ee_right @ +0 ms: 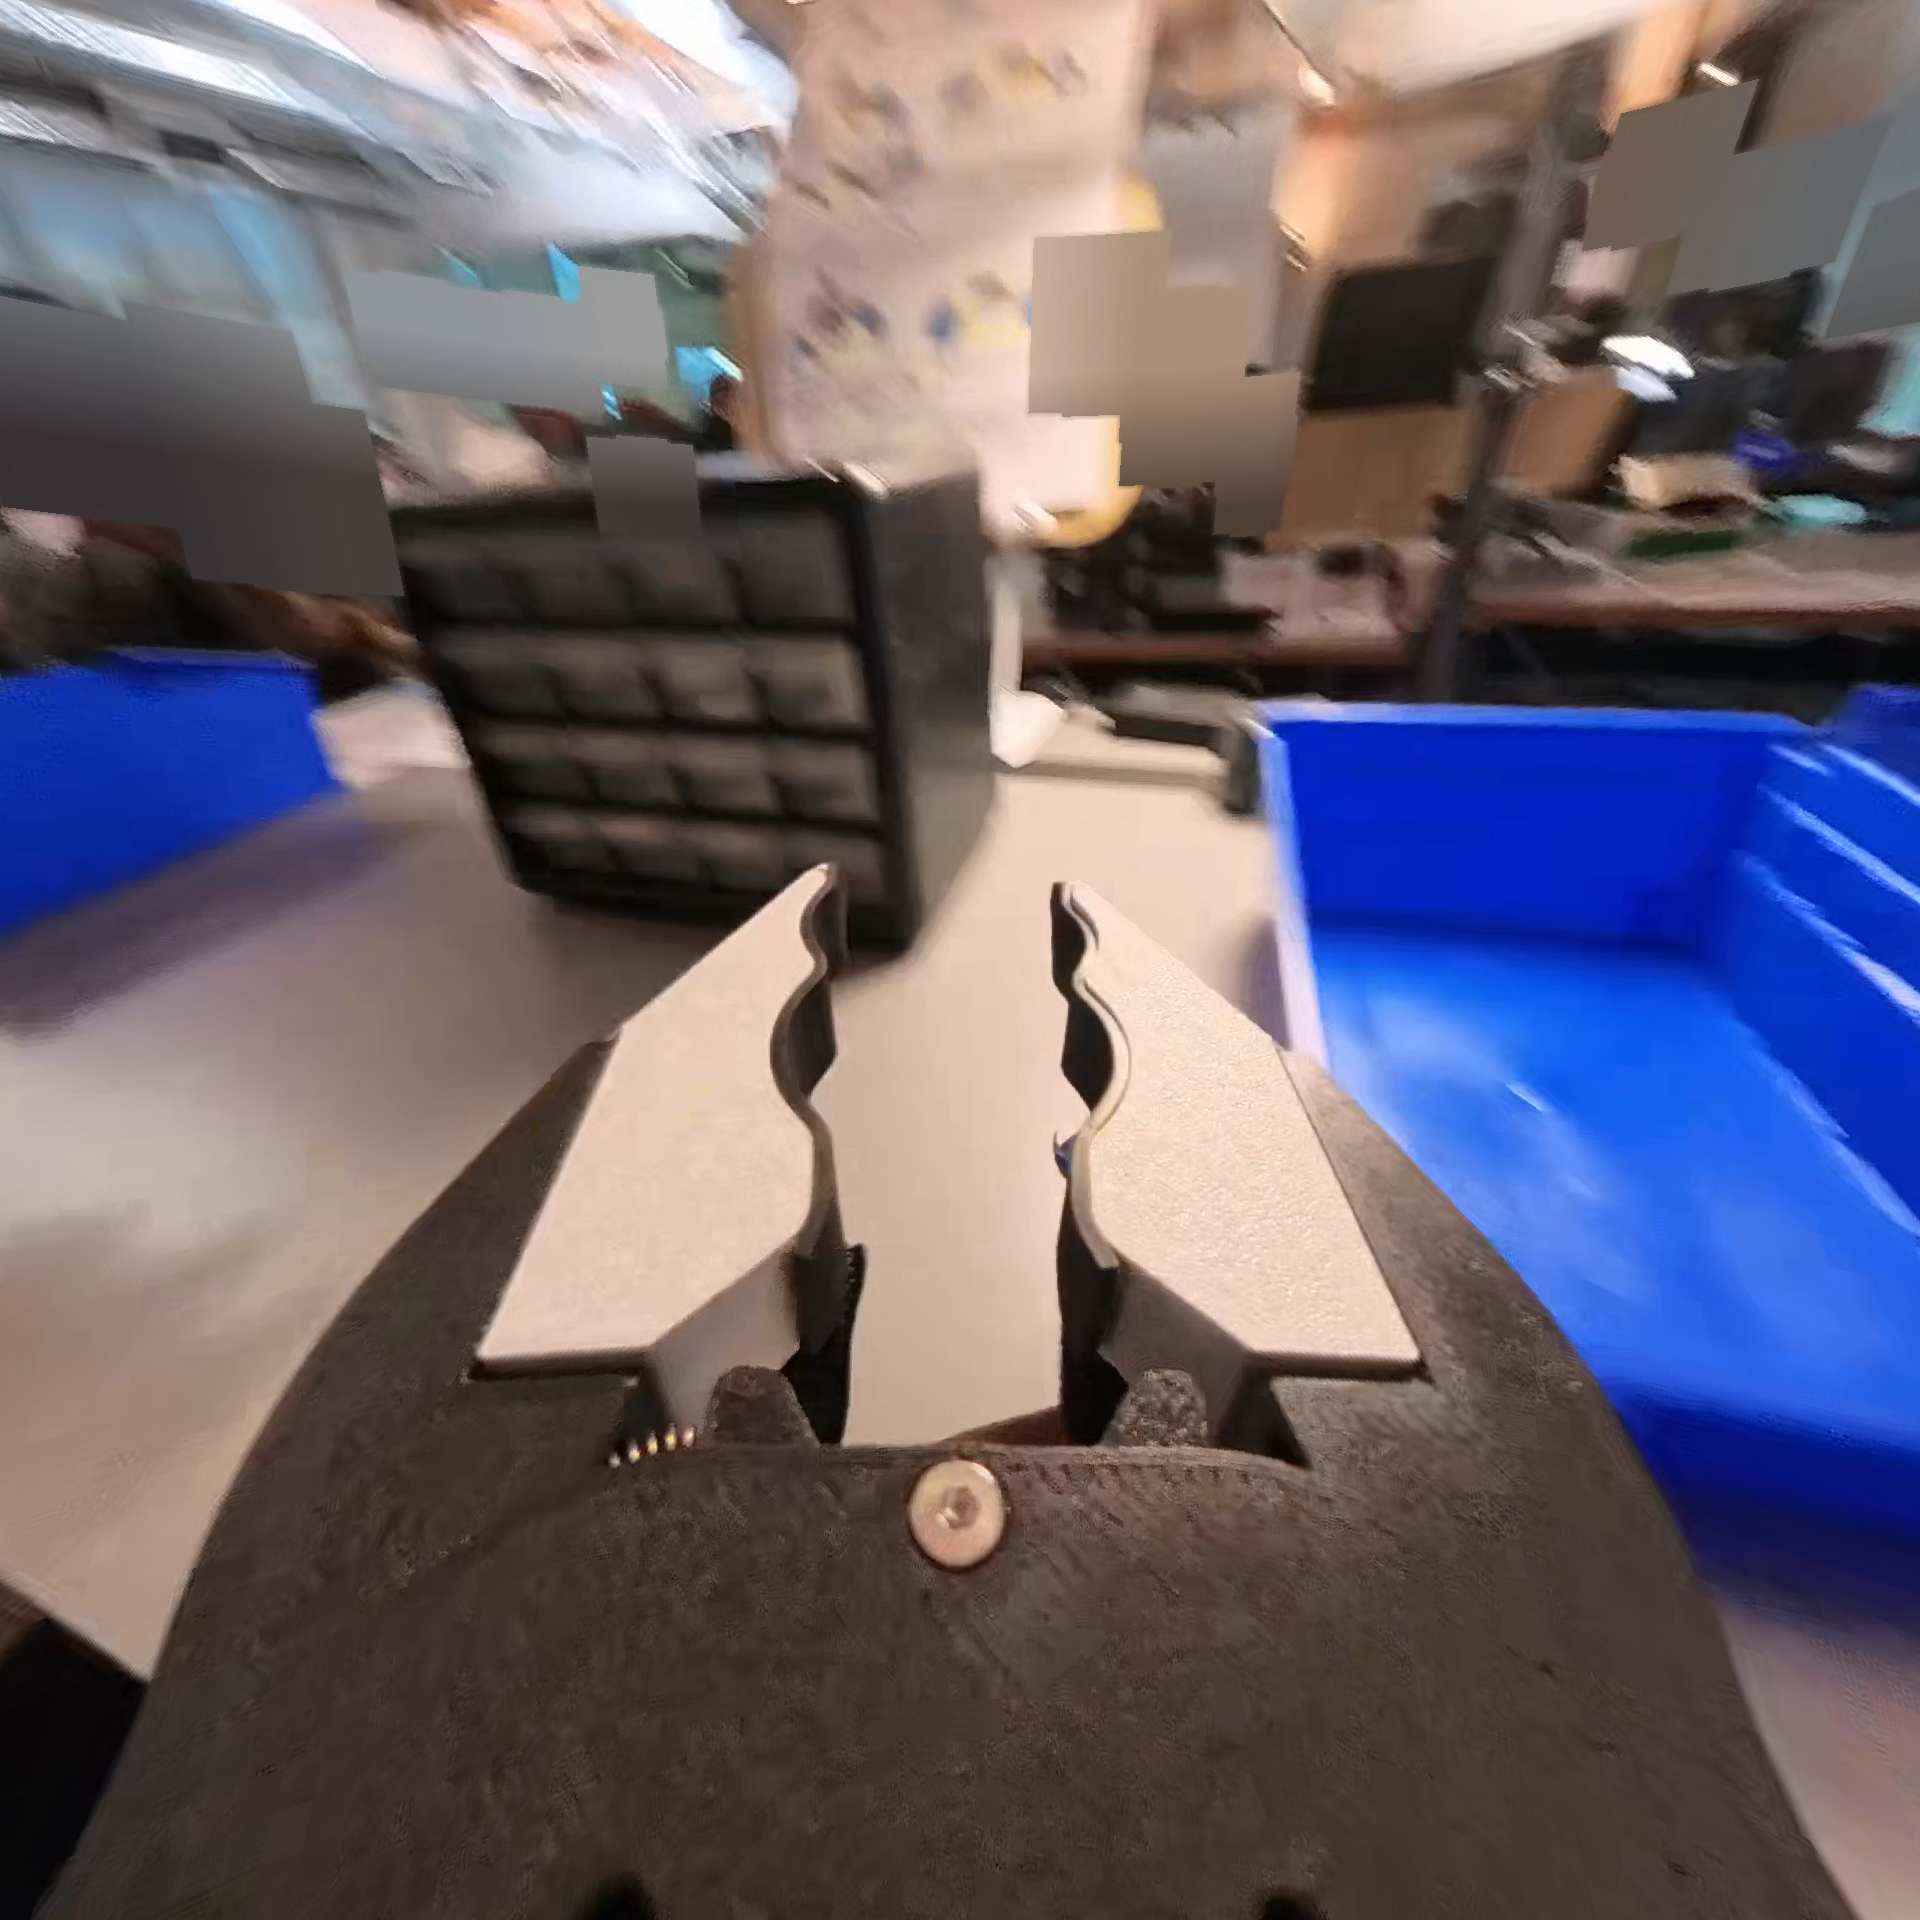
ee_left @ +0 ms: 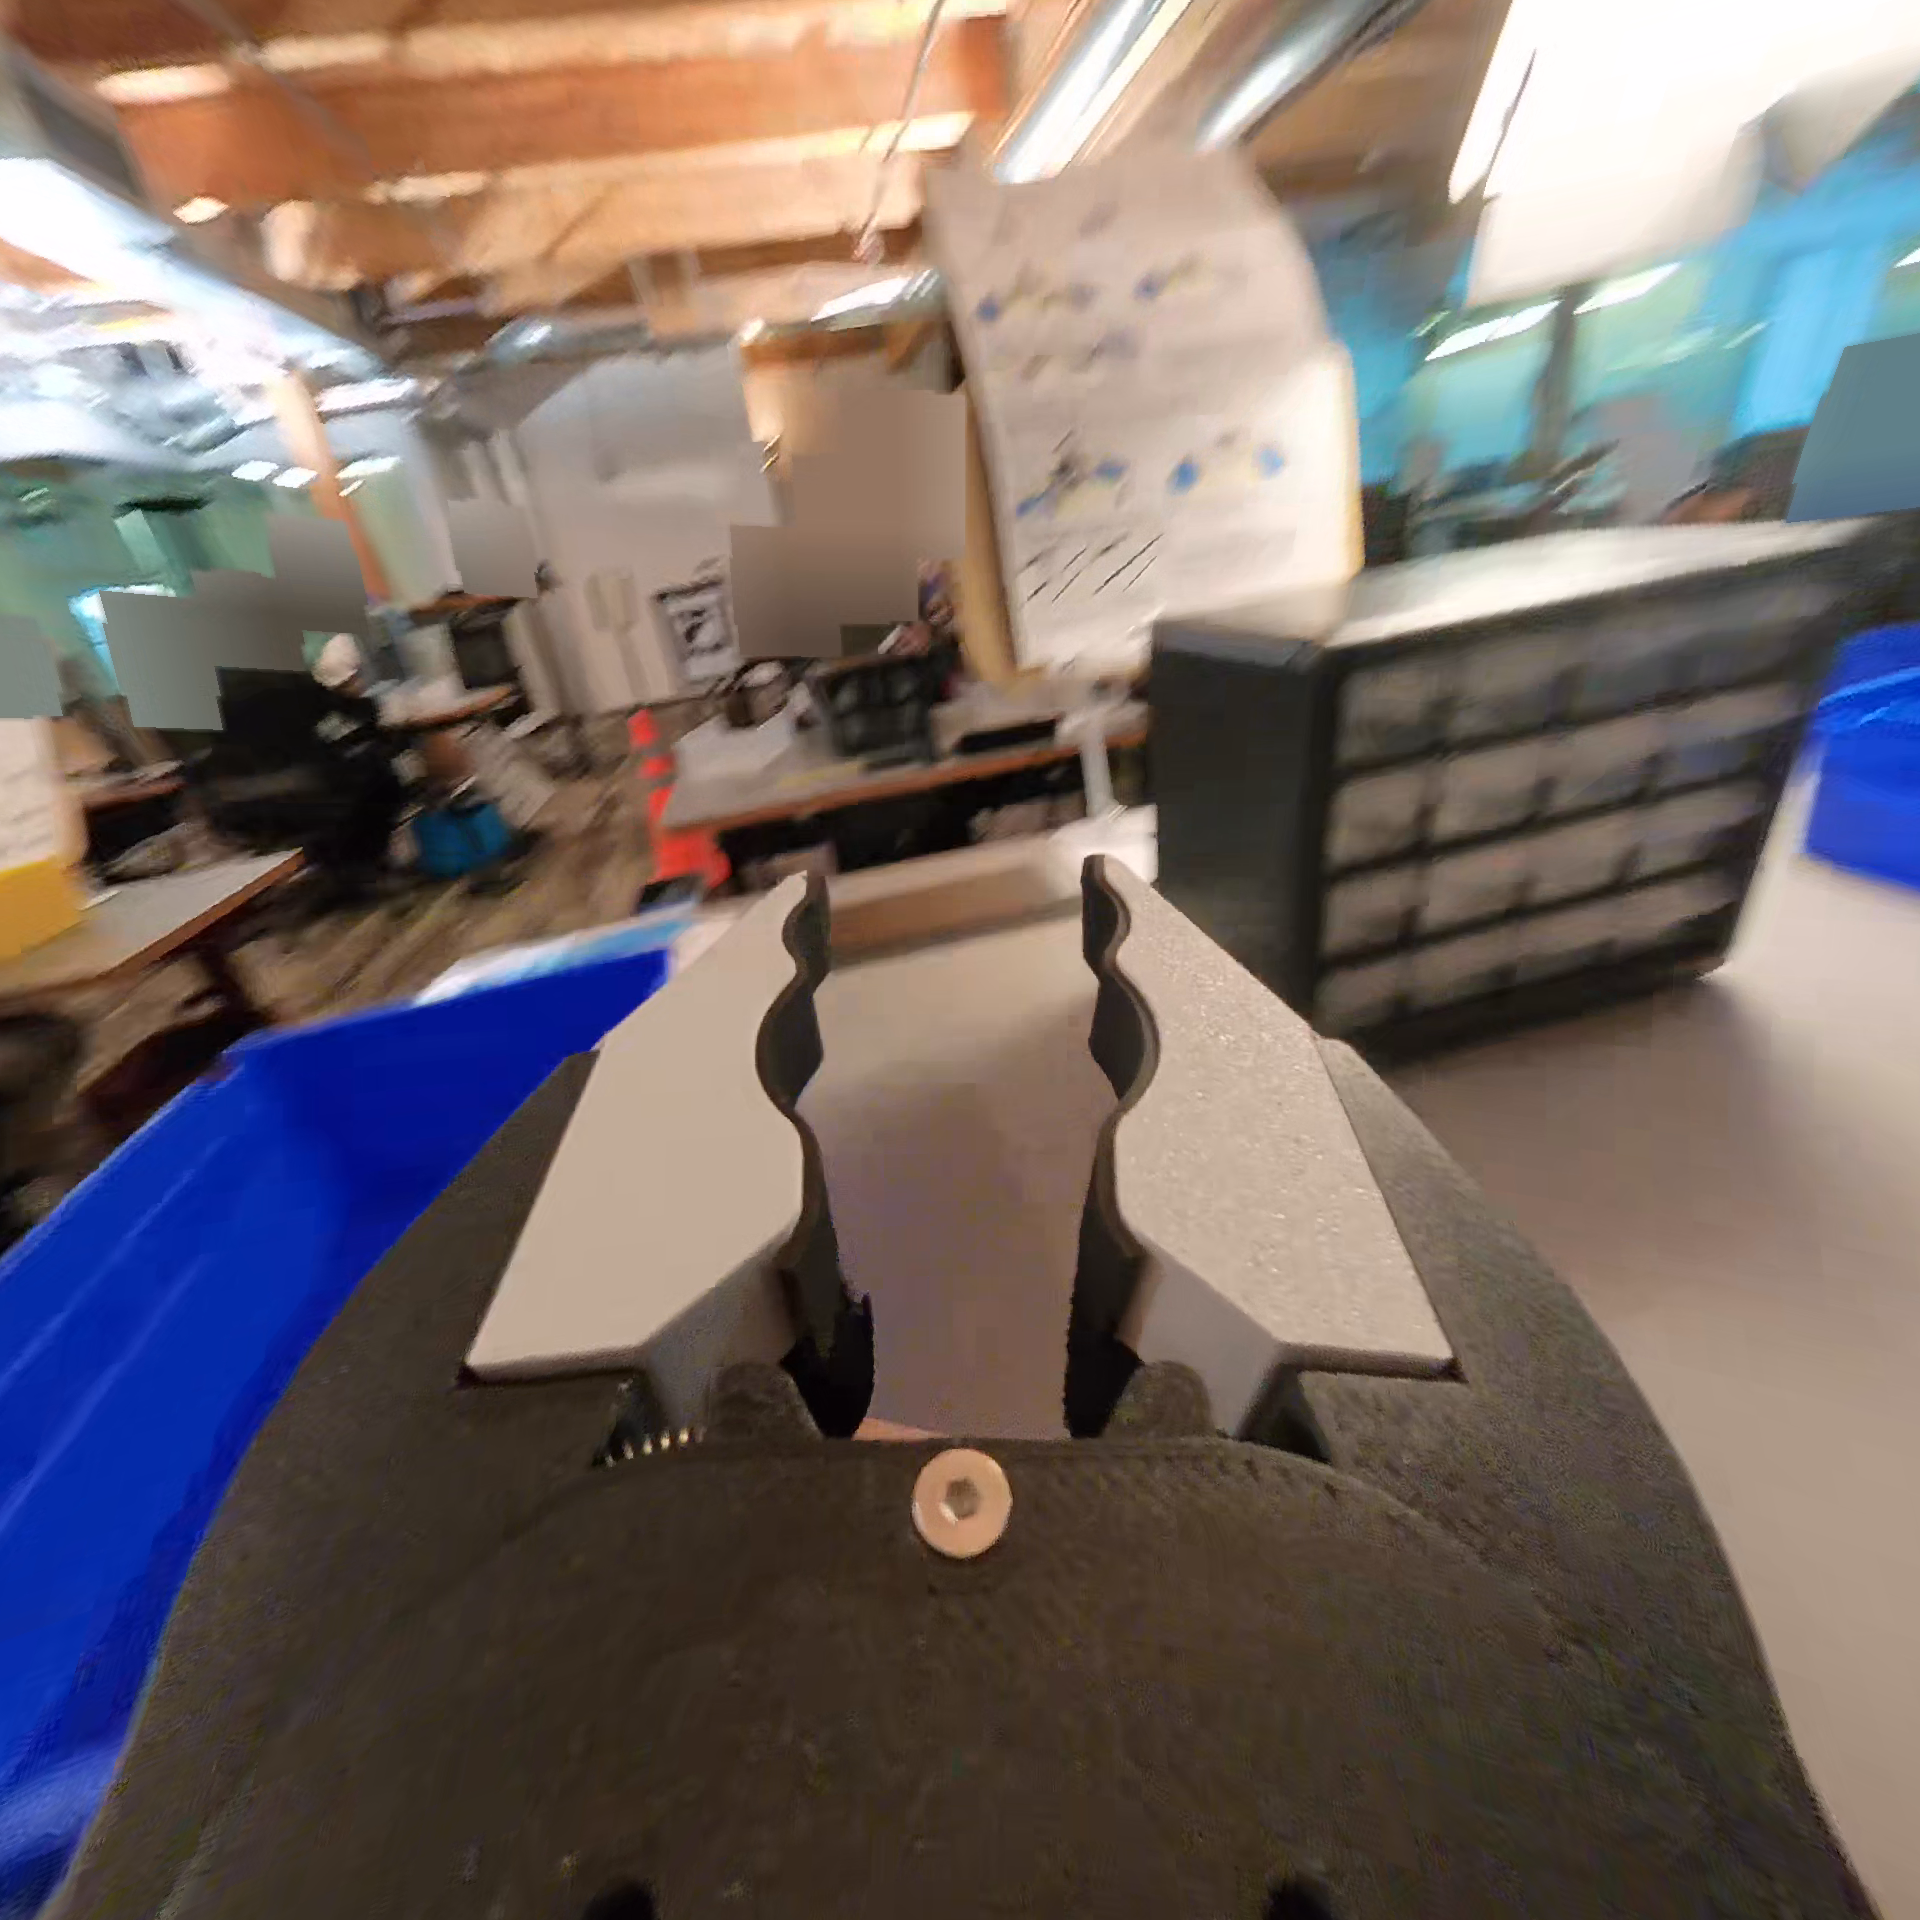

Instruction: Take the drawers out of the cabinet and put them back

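blurred workshop poster (ee_left: 1143, 416) – i can't read any writing; left gripper (ee_left: 954, 894) and right gripper (ee_right: 943, 904) spread, bare, near cabinet (ee_right: 675, 707).

I am working in an open workshop or lab hall. Exposed wooden ceiling beams (ee_left: 540, 114) and metal ducting (ee_left: 1122, 73) are running overhead; rows of cluttered benches (ee_left: 894, 774) are filling the background. On my grey worktop (ee_right: 260, 1091), a black small-parts drawer cabinet (ee_right: 665, 717) and blue storage bins (ee_right: 1558, 935) are standing.
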